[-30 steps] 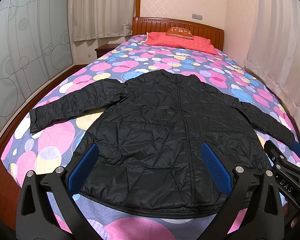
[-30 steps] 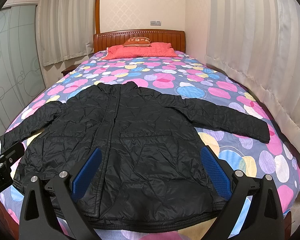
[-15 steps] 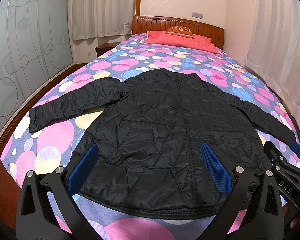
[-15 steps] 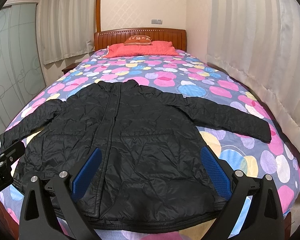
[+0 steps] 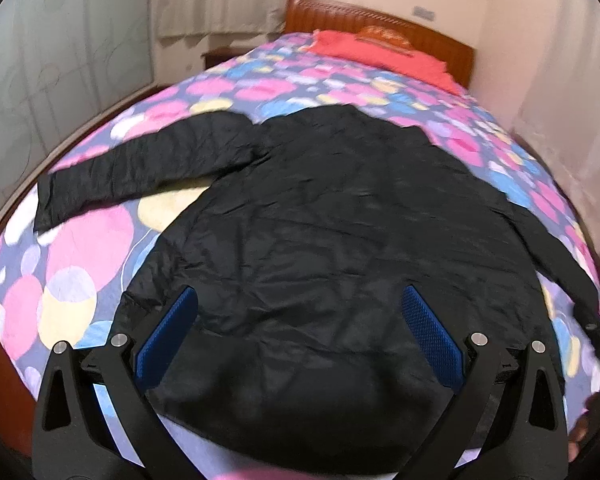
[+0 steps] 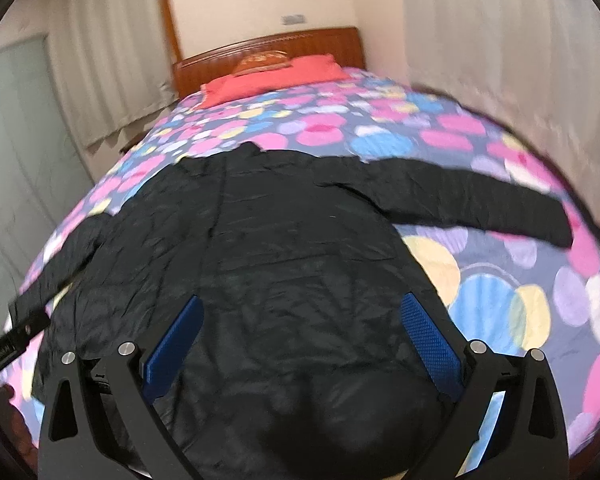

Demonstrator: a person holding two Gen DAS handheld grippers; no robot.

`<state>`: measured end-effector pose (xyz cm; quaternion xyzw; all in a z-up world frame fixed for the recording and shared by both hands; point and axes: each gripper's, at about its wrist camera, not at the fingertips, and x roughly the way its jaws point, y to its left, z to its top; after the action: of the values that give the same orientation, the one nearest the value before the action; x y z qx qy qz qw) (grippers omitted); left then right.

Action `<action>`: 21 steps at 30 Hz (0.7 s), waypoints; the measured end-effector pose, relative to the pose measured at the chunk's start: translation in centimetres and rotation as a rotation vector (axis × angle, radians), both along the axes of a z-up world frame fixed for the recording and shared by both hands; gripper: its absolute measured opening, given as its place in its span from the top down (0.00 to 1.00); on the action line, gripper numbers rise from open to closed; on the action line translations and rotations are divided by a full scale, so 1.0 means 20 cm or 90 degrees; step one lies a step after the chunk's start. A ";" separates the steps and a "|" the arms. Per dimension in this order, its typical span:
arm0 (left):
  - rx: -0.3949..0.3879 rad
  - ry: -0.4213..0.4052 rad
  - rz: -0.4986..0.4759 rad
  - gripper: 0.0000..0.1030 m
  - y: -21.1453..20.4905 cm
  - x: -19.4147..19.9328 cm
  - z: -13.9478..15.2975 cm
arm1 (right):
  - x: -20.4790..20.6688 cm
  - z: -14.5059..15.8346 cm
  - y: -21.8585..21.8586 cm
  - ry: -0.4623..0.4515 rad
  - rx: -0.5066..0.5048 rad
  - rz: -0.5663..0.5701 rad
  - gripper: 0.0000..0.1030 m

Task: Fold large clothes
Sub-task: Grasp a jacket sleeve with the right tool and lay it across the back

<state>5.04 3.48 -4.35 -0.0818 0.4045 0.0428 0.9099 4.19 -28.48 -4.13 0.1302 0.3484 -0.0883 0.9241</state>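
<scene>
Both cameras have dipped and closed in on the hem within the last second, blurring the room. Nearest, the left hand-held gripper (image 5: 298, 326) and right hand-held gripper (image 6: 300, 330) hang with jaws spread wide, grasping nothing, above the black jacket (image 5: 340, 240). It lies flat on the bed (image 5: 88, 248), sleeves outstretched, unfolded. Judging by this approach, a first grasp is coming. Farther back sit red pillows (image 6: 272, 76).

The black quilted jacket (image 5: 340, 240) lies flat on the bed, front up as far as the blur shows, sleeves spread to both sides, hem nearest the cameras.
</scene>
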 end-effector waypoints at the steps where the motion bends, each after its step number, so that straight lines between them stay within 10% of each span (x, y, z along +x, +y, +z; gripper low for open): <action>1: 0.001 0.005 0.013 0.02 0.03 0.03 -0.03 | 0.02 -0.03 -0.08 -0.004 0.018 -0.016 0.05; 3: 0.001 0.013 0.043 0.02 0.11 0.09 -0.07 | 0.03 -0.06 -0.21 -0.005 0.032 -0.053 0.12; 4: 0.000 0.018 0.063 0.02 0.17 0.12 -0.10 | 0.05 -0.09 -0.30 0.001 0.039 -0.082 0.35; 6: -0.007 0.028 0.102 0.02 0.26 0.17 -0.13 | 0.07 -0.13 -0.45 0.014 0.052 -0.126 0.47; 21: 0.016 0.102 0.300 0.02 0.67 0.34 -0.36 | 0.01 -0.46 -1.45 -0.063 0.287 -0.437 0.35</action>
<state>11.75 16.97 -11.49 -0.1591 0.4449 0.2649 0.8406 4.47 -57.54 -13.28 0.4420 0.2508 -0.3062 0.8050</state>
